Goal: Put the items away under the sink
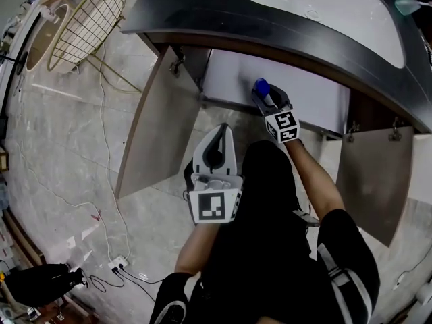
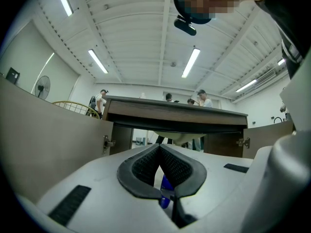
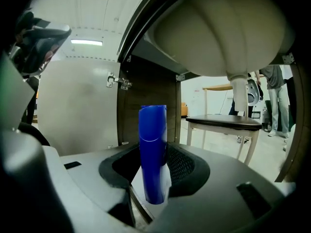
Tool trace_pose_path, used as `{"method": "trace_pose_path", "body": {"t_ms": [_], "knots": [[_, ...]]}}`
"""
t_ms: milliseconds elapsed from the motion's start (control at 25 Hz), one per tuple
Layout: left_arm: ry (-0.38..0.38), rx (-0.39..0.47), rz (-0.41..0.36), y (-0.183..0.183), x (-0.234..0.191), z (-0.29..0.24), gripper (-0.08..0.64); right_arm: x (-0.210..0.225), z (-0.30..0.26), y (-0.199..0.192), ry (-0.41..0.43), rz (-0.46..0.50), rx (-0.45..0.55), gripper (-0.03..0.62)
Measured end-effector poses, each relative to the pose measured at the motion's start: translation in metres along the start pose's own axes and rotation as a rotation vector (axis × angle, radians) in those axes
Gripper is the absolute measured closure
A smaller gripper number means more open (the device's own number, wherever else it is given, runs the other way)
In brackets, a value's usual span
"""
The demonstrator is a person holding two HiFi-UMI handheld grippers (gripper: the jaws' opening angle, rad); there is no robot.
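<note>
- Right gripper [image 3: 154,155]: jaws part-open and clamped on a blue-capped bottle [image 3: 152,130]. The bottle stands upright between the pads, blue top above and a bit of white body below.
- In the head view the right gripper [image 1: 266,98] reaches into the open cabinet under the sink, with the bottle [image 1: 260,86] at its tip against the white inner panel [image 1: 310,93]. Can't tell whether the bottle touches the cabinet floor.
- Left gripper [image 2: 159,149]: jaws together at the tips, nothing held. The blue seen through the gap between its pads lies beyond the jaws.
- In the head view the left gripper [image 1: 223,130] is outside the cabinet, near its opening, over the person's knee and pointing towards the cabinet.
- The underside of the basin [image 3: 218,28] and the drain pipe [image 3: 239,96] sit above and to the right of the bottle.
- Both cabinet doors are swung open: left door [image 1: 152,127], right door [image 1: 374,181].
- Above them are a dark countertop [image 1: 202,19] and a white sink [image 1: 317,12].
- On the floor, well apart to the left: a wire basket [image 1: 88,19], a power strip with cables [image 1: 118,265] and a black bag [image 1: 40,282].
</note>
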State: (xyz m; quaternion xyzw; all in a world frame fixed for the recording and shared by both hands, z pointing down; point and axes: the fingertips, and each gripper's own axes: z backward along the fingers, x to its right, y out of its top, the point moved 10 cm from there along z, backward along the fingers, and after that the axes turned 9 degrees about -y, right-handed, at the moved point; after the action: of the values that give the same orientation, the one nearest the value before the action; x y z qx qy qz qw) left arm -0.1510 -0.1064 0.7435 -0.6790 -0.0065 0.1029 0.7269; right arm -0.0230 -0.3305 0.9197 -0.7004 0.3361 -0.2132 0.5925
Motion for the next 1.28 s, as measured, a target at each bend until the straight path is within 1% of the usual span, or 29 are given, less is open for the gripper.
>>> {"method": "trace_pose_path", "body": {"t_ms": [120, 320, 440, 560, 720, 1000, 1280], "knots": [[0.005, -0.005, 0.013, -0.001, 0.000, 0.004, 0.545, 0.004, -0.012, -0.014, -0.021, -0.008, -0.028, 0.440], [0.024, -0.005, 0.010, -0.004, -0.004, 0.007, 0.546, 0.010, -0.028, -0.040, -0.050, -0.020, -0.070, 0.440], [0.033, -0.010, 0.019, -0.006, -0.007, 0.007, 0.546, 0.010, -0.035, -0.052, -0.056, -0.025, -0.089, 0.440], [0.030, -0.014, 0.012, -0.006, -0.008, 0.008, 0.546, 0.010, -0.039, -0.061, -0.062, -0.023, -0.104, 0.441], [0.029, -0.024, 0.014, -0.009, -0.012, 0.007, 0.545, 0.012, -0.046, -0.067, -0.080, -0.032, -0.105, 0.440], [0.016, -0.028, 0.015, -0.015, -0.017, 0.003, 0.546, 0.013, -0.048, -0.074, -0.077, -0.045, -0.100, 0.440], [0.009, -0.027, 0.034, -0.015, -0.016, 0.002, 0.546, 0.009, -0.042, -0.074, -0.077, -0.008, -0.127, 0.440]]}}
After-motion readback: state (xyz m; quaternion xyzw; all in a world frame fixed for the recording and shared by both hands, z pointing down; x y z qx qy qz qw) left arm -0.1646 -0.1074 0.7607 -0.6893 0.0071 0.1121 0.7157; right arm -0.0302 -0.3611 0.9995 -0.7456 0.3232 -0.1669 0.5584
